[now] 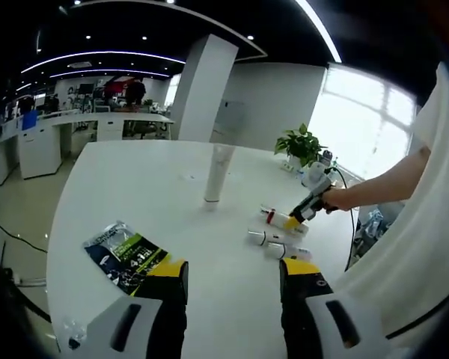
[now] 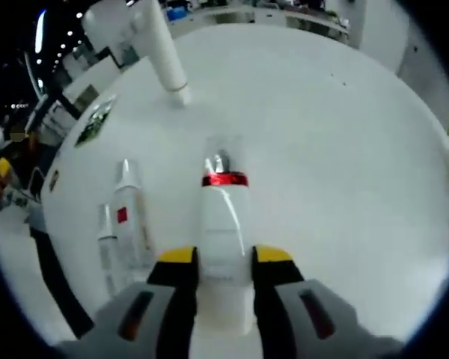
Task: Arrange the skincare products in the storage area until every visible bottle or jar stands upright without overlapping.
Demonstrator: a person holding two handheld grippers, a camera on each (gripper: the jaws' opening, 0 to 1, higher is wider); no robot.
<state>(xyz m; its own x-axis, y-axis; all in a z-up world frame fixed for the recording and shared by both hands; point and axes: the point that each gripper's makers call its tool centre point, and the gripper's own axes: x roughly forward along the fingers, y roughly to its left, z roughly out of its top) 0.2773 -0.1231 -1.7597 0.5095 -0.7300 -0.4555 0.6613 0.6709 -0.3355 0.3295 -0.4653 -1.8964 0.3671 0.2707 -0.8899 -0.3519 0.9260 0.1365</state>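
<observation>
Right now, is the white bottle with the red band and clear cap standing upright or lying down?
Lying down. The white bottle with the red band lies flat on the white table, between the right gripper jaws.

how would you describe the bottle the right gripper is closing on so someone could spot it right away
On the white round table, look past the upright white tube to the cluster of bottles lying flat. The white bottle lies between the right gripper jaws; unlike the two slimmer bottles beside it, it has a red band under a clear cap.
</observation>
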